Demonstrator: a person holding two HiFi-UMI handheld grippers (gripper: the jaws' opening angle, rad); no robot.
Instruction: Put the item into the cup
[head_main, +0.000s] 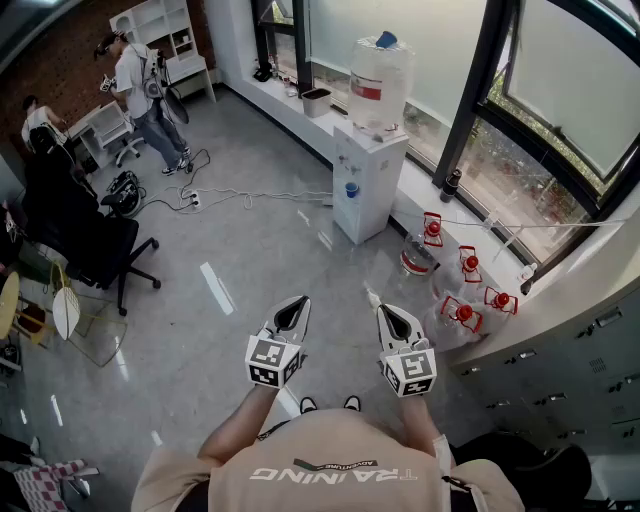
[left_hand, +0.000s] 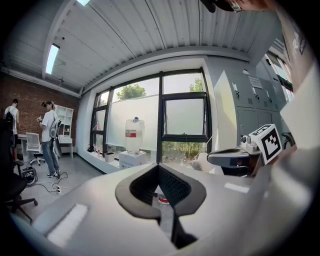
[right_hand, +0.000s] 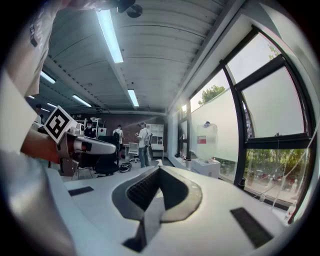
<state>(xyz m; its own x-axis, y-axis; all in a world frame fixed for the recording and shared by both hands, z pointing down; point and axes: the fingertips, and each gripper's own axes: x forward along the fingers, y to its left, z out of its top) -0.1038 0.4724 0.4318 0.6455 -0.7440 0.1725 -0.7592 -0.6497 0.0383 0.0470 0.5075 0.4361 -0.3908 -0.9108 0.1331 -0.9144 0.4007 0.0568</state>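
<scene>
No cup and no item to go into one shows in any view. My left gripper (head_main: 296, 303) and right gripper (head_main: 385, 312) are held side by side at waist height over the grey floor, both pointing forward. In the left gripper view the left gripper (left_hand: 159, 166) has its tips meeting with nothing between them. The right gripper (right_hand: 159, 168) looks the same in its own view, tips together and nothing held. Each gripper also shows in the other's view: the right gripper (left_hand: 235, 157) and the left gripper (right_hand: 85, 145).
A white water dispenser (head_main: 368, 180) with a large bottle stands by the window wall. Several red-capped water jugs (head_main: 465, 300) lie on the floor to its right. Grey lockers (head_main: 560, 380) line the right side. A black office chair (head_main: 85, 245), floor cables (head_main: 230, 197) and a standing person (head_main: 140, 90) are at left.
</scene>
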